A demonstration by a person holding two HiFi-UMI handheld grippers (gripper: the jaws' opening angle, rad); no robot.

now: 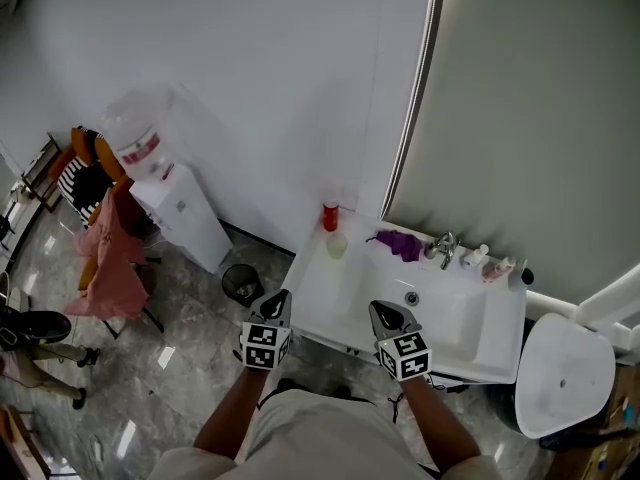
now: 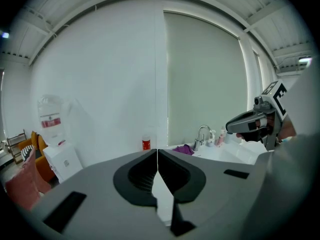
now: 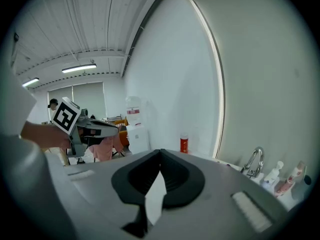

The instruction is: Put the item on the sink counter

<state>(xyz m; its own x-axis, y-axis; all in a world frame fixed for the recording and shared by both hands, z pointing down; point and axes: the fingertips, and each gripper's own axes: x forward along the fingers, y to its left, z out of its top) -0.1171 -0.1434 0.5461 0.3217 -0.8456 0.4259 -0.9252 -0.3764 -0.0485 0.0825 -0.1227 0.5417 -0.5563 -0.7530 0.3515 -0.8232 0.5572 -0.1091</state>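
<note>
Since the left hand-held gripper (image 1: pixel 277 302) and the right hand-held gripper (image 1: pixel 388 317) both have their jaws pressed together on nothing, the item is probably already set down. It seems to be the pale cup (image 1: pixel 336 245) just in front of the red bottle (image 1: pixel 330 215), at the back left corner of the bench (image 1: pixel 313 295) beside the wall. Both hover at the bench's front edge, with open floor to the left.

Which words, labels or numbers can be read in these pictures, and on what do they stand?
No text can be read.
Water bottle: red label, print too blurred.
Red can: print too small.
Left gripper, right gripper: square markers only, no letters.
</note>
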